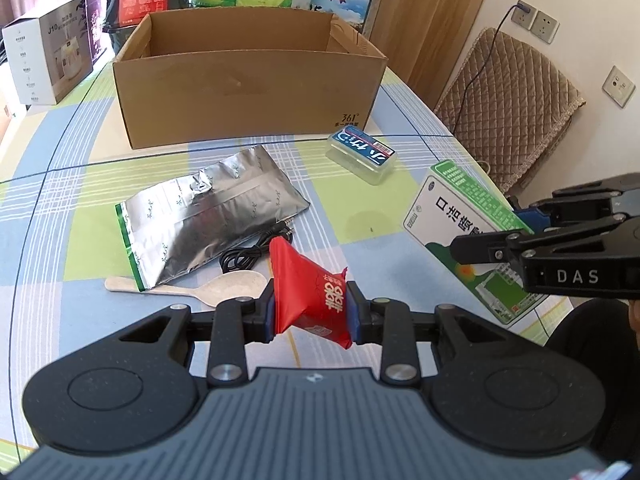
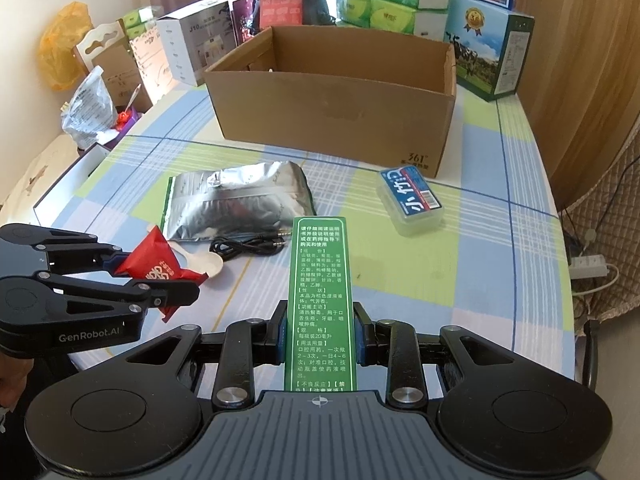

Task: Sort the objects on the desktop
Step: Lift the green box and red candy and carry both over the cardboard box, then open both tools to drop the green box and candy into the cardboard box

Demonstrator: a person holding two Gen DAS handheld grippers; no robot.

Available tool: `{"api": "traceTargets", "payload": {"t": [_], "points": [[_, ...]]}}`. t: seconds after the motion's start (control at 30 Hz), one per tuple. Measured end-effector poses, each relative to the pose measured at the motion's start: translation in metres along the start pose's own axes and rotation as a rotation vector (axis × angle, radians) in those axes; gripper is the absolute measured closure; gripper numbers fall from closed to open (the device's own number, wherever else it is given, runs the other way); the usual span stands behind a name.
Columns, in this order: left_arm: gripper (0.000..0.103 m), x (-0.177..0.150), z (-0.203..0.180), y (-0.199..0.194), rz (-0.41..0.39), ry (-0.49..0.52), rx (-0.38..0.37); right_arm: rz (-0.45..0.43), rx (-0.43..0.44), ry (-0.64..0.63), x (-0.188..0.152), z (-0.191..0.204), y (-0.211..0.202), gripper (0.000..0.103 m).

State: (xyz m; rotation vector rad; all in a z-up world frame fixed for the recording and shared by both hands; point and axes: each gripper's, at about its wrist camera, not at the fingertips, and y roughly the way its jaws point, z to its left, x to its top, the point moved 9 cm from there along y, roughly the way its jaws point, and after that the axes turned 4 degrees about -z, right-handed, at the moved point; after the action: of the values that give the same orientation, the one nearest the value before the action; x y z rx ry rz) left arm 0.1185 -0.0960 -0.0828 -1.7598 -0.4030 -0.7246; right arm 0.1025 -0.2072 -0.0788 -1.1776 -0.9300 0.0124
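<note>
Left gripper [image 1: 310, 310] clamps red sachet [image 1: 310, 294], right gripper [image 2: 320, 334] clamps green medicine box [image 2: 320, 300]; open cardboard box [image 2: 336, 120] lies straight ahead, box's long axis pointing at it.

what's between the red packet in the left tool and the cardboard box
Nothing upright blocks it. The red foil packet is held above the table; the silver foil pouch lies flat below the path to the open brown cardboard box.

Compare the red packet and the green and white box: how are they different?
The red packet is soft and crumpled; the green and white box is rigid and flat-sided. The packet sits in the left tongs, the box in the right tongs. The box is longer, reaching well past its tongs. Both are held above the table.
</note>
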Motion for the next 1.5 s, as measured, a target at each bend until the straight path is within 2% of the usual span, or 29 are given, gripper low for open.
{"api": "traceTargets", "payload": {"t": [0.17,0.33,0.5,0.73,0.87,1.0,1.17,1.3,1.37,1.4,1.43,1.5], "points": [[0.075,0.008,0.004,0.002,-0.003,0.002,0.002,-0.001,0.0,-0.004,0.005,-0.002,0.003,0.076],[0.075,0.035,0.013,0.003,-0.023,0.026,0.011,-0.019,-0.009,-0.037,0.032,-0.007,0.005,0.076],[0.075,0.079,0.029,0.009,-0.039,0.046,0.018,-0.058,0.008,-0.043,0.082,-0.016,0.007,0.076],[0.075,0.159,0.048,0.028,-0.065,0.087,0.031,-0.117,0.014,-0.08,0.173,-0.031,0.023,0.076],[0.075,0.203,0.06,0.05,-0.067,0.081,0.034,-0.141,-0.005,-0.094,0.222,-0.041,0.043,0.076],[0.075,0.235,0.075,0.076,-0.066,0.094,0.058,-0.145,-0.014,-0.083,0.256,-0.054,0.069,0.076],[0.075,0.256,0.095,0.112,-0.041,0.063,0.058,-0.135,-0.029,-0.051,0.274,-0.071,0.105,0.076],[0.075,0.259,0.102,0.138,-0.016,0.055,0.056,-0.124,-0.036,-0.037,0.277,-0.078,0.129,0.076],[0.074,0.26,0.103,0.148,-0.015,0.051,0.044,-0.119,-0.039,-0.039,0.277,-0.079,0.139,0.076],[0.068,0.26,0.104,0.153,-0.022,0.053,0.038,-0.117,-0.04,-0.037,0.277,-0.079,0.144,0.076],[0.05,0.26,0.105,0.157,-0.024,0.049,0.035,-0.116,-0.038,-0.032,0.276,-0.08,0.148,0.076],[0.047,0.26,0.108,0.163,-0.023,0.038,0.042,-0.114,-0.032,-0.022,0.275,-0.08,0.154,0.076]]}}
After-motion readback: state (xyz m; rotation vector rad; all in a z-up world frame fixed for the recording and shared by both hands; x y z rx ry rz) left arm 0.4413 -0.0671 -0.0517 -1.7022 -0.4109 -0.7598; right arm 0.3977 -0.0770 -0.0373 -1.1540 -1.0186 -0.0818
